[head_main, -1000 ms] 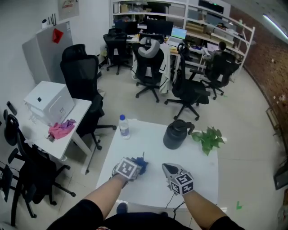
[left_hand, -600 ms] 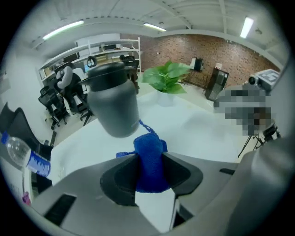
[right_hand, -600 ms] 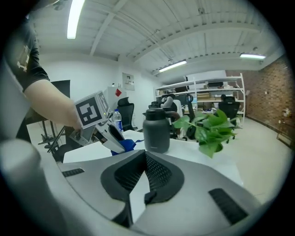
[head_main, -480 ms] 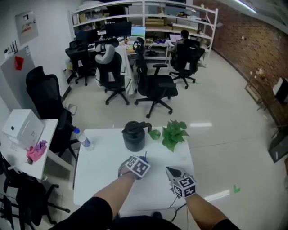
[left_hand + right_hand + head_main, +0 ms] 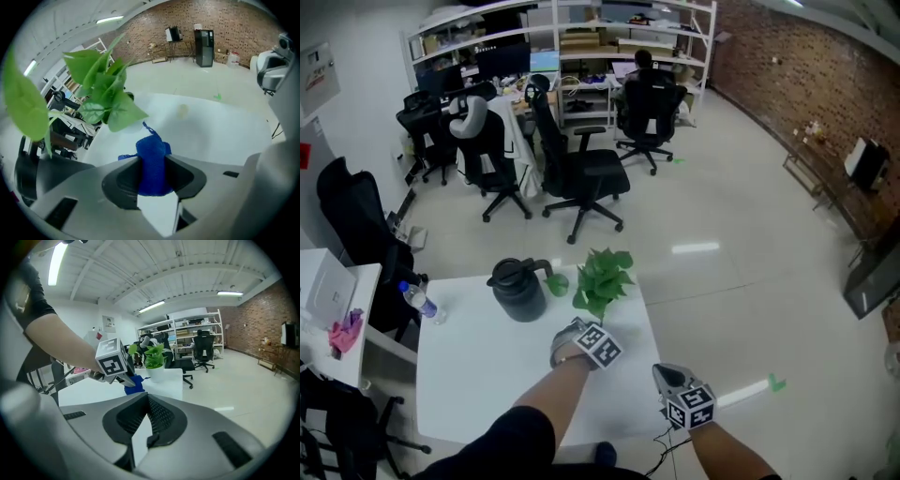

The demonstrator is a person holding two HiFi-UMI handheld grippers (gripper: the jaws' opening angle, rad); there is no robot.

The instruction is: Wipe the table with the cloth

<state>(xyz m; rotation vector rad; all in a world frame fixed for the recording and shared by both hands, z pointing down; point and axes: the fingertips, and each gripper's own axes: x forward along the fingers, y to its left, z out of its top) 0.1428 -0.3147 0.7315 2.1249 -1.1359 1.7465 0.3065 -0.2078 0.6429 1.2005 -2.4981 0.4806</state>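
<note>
The blue cloth is bunched between the jaws of my left gripper, which is shut on it and presses it onto the white table. In the head view the left gripper sits just in front of the potted plant, near the table's right edge; the cloth is hidden under it there. The right gripper view shows the cloth under the left gripper's marker cube. My right gripper hovers at the front right corner of the table, jaws shut and empty.
A black jug and a small green cup stand at the back of the table, left of the plant. A water bottle stands at the far left edge. Office chairs fill the floor behind; a side desk lies left.
My left gripper has slid the cloth rightward across the table, from near the middle to just in front of the plant. The head view has swung right.
</note>
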